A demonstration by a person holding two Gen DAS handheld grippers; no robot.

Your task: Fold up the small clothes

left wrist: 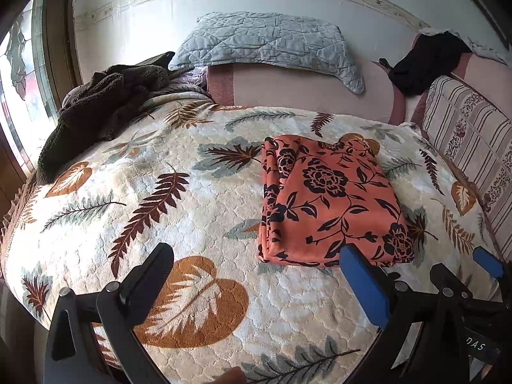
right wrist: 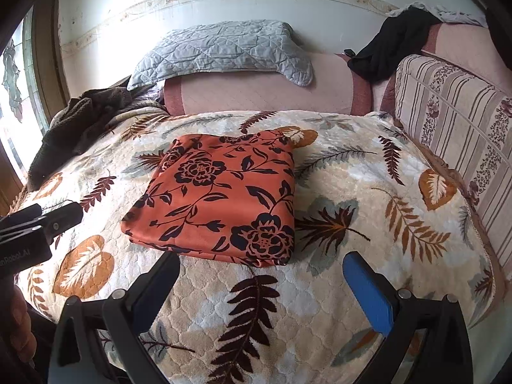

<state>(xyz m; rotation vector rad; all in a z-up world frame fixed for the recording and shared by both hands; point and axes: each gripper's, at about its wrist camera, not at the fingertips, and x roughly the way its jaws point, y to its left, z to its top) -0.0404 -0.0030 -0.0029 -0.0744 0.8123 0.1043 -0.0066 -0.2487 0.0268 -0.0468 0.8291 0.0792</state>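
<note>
An orange cloth with a black flower print (left wrist: 326, 201) lies folded into a neat rectangle on the leaf-patterned bed cover (left wrist: 160, 198). It also shows in the right wrist view (right wrist: 220, 198), on the cover (right wrist: 368, 198). My left gripper (left wrist: 256, 272) is open and empty, held above the cover just near and left of the cloth. My right gripper (right wrist: 260, 275) is open and empty, just in front of the cloth's near edge. The right gripper's blue-padded tip shows at the right edge of the left wrist view (left wrist: 486, 260). The left gripper shows at the left of the right wrist view (right wrist: 48, 220).
A dark brown fleece garment (left wrist: 99, 112) is heaped at the bed's far left by the window (left wrist: 19, 102). A grey quilted pillow (left wrist: 265, 41) and a black garment (left wrist: 422, 60) lie on the pink headboard. A striped cushion (right wrist: 454, 128) lines the right side.
</note>
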